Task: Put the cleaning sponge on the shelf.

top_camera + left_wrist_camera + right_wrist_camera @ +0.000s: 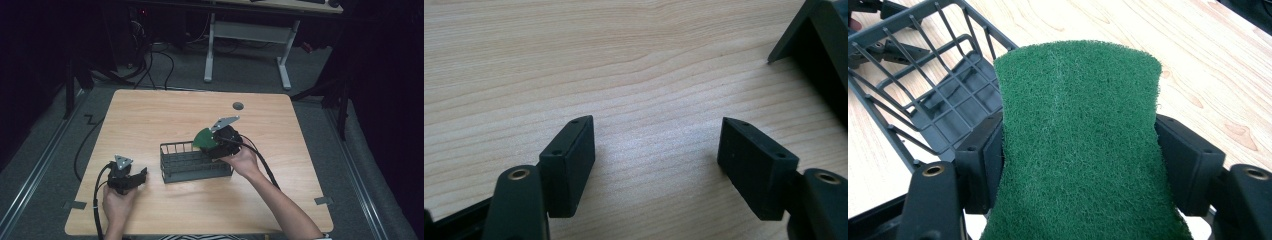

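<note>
While your left gripper [131,178] rests spread and empty on the table [150,120] at near left, the dark wire basket [195,162] sits mid-table; your right gripper [216,146] pinches a green scouring pad [204,139] at the basket's right end, pad pointing leftward over its rim.

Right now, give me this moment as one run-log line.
right tool: shut on green scrub pad, above right end of dark wire basket | left tool: open, empty, over bare table, left of basket
</note>
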Motion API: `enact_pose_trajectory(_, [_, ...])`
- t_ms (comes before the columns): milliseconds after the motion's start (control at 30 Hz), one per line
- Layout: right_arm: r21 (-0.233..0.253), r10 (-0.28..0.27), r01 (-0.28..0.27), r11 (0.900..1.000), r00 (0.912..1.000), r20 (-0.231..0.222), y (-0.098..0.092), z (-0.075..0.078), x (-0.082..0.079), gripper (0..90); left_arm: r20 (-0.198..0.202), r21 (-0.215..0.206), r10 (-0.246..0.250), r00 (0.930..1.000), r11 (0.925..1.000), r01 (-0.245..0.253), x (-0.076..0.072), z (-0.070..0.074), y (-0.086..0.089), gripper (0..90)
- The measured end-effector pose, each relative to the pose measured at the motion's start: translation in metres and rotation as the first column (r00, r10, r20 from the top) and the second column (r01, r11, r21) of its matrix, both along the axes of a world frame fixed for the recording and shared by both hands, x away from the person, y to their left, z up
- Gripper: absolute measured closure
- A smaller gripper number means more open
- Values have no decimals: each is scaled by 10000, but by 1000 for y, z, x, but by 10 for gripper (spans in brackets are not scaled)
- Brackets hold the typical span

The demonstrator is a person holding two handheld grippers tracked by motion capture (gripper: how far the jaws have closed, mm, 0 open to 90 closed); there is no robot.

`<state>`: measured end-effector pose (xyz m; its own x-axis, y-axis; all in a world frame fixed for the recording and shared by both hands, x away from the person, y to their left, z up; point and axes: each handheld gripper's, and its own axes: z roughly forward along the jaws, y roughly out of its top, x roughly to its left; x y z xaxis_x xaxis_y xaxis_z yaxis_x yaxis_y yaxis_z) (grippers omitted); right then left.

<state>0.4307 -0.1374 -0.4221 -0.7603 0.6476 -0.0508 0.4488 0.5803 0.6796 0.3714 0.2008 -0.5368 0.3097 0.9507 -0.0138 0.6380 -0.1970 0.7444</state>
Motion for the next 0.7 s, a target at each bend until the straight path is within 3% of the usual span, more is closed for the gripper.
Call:
enact_pose_trajectory(433, [-354,86,-88,9993,10000,-40,2,-6,-1,288,3,-1,-1,10000,10000,1,0,0,0,317])
enact_pose_trajectory(700, [-249,-22,19,9997,9999,-102,0,-10,-3,289,3,3,-3,10000,10000,3,0,0,0,317])
